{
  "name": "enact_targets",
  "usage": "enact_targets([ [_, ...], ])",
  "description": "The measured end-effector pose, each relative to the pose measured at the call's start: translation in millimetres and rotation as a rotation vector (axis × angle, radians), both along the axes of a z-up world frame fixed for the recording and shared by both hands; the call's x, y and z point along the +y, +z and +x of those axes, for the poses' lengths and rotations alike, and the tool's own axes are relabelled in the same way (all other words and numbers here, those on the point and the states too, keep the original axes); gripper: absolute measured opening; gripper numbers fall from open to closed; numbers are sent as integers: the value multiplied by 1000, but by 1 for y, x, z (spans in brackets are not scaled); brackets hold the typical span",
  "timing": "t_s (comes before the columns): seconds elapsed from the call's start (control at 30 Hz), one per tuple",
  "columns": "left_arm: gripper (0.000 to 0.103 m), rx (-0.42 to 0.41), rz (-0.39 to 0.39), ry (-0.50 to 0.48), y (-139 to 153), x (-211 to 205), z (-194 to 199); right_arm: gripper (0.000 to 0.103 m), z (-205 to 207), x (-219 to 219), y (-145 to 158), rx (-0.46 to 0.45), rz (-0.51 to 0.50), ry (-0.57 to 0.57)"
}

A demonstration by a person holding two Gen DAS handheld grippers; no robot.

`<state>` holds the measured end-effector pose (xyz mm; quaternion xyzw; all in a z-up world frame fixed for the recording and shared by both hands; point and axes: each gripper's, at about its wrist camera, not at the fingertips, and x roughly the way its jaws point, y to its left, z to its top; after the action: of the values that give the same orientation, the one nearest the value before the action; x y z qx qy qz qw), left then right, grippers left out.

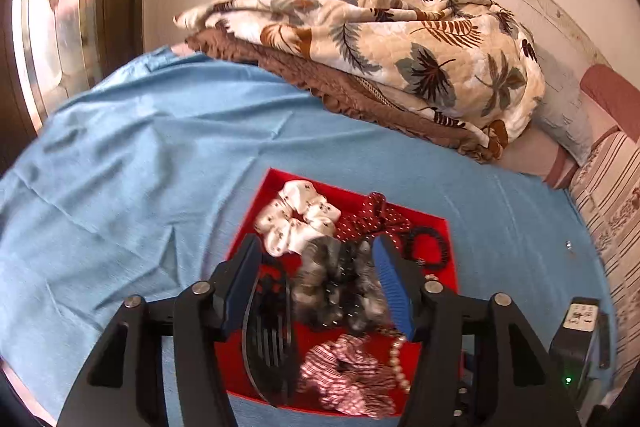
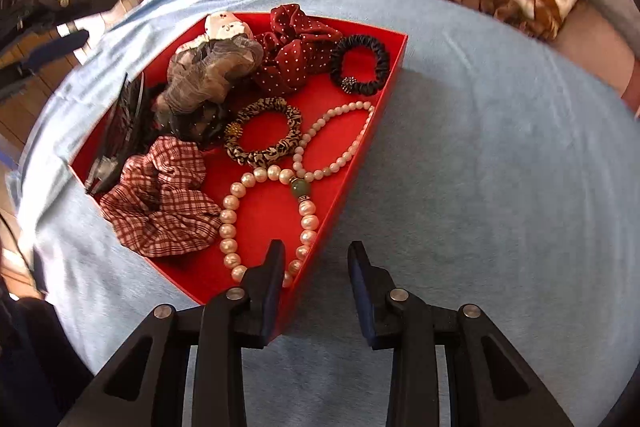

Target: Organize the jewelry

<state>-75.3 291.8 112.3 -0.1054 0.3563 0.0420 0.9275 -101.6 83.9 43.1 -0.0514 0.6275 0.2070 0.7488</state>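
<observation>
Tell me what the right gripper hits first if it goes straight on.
Probably the red tray's rim: the open right gripper straddles it, one finger over the pearl bracelet, the other over the blue sheet. Depth is unclear.

Matt red tray (image 2: 352,163) holds glossy pearl necklace (image 2: 230,219), soft checked cloth scrunchie (image 2: 160,203) and shiny black plastic comb (image 1: 268,343); the blue bedsheet (image 2: 500,187) is matt woven cloth.

1. A blue sheet (image 1: 160,131) covers the bed, creased in places.
2. A leaf-print quilt (image 1: 400,39) lies bunched at the bed's far edge, on top of a brown ruffled blanket (image 1: 344,95).
3. A striped pillow (image 1: 612,195) sits at the bed's right edge.
</observation>
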Motion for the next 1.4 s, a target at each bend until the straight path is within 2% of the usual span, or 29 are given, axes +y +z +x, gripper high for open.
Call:
enact_targets([
  [0.23,68,-32,1,9,6,2,-3,34,1,-9,2,5,-19,-34],
  [0.33,73,-56,51,32,9,-4,-8,36,1,-7,4,-6,-11,-45],
  [0.43,81,-100,123,60,13,-14,-18,40,-5,-17,15,-18,46,-89],
  [0.67,101,-258,286,159,26,-33,-66,44,-35,-50,49,-101,92,-189],
  [0.8,103,-290,344,185,35,-47,-98,52,-53,-70,67,-158,103,-231],
  [0.9,103,-298,376,187,40,-63,-121,52,-64,-82,77,-184,109,-250],
  [1.03,103,-278,354,168,44,-81,-142,55,-75,-94,91,-224,117,-268],
  [1.17,103,-182,273,113,38,-93,-149,59,-89,-102,107,-279,127,-286],
  [1.3,103,-103,230,87,30,-104,-157,61,-103,-105,118,-334,114,-276],
  [1.4,103,-63,221,75,24,-112,-164,67,-111,-107,123,-371,103,-266],
])
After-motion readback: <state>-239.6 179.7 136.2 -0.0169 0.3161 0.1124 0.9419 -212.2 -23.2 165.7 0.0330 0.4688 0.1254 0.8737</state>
